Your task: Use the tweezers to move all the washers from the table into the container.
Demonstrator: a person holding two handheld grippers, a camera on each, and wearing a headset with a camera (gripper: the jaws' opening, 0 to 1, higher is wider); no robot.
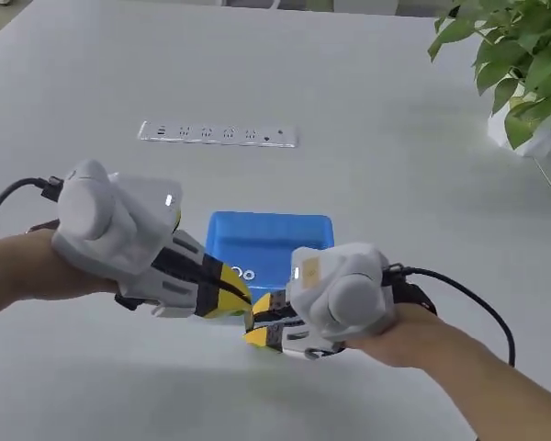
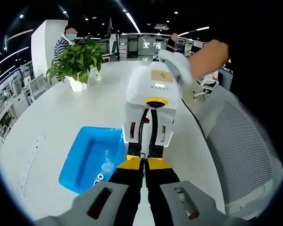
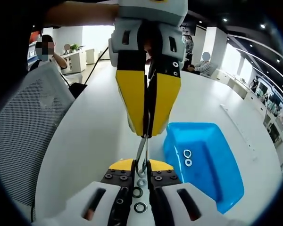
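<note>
Two hand-held grippers meet tip to tip over a white table (image 1: 395, 138). The left gripper (image 3: 145, 131), entering from the top of the right gripper view, has its yellow jaws clamped on slim metal tweezers (image 3: 142, 153). The tweezers' tips dip between the jaws of the right gripper (image 3: 141, 165), lower centre, which stand a narrow gap apart; whether they press the tweezers cannot be told. Loose washers (image 3: 138, 192) show in that gap, seemingly lying on the table. Right of centre sits the blue container (image 3: 216, 141), with two stored washers (image 3: 187, 157) inside. Likely risks: thin tips slipping off a flat washer, or a dropped washer rolling away short of the container
</note>
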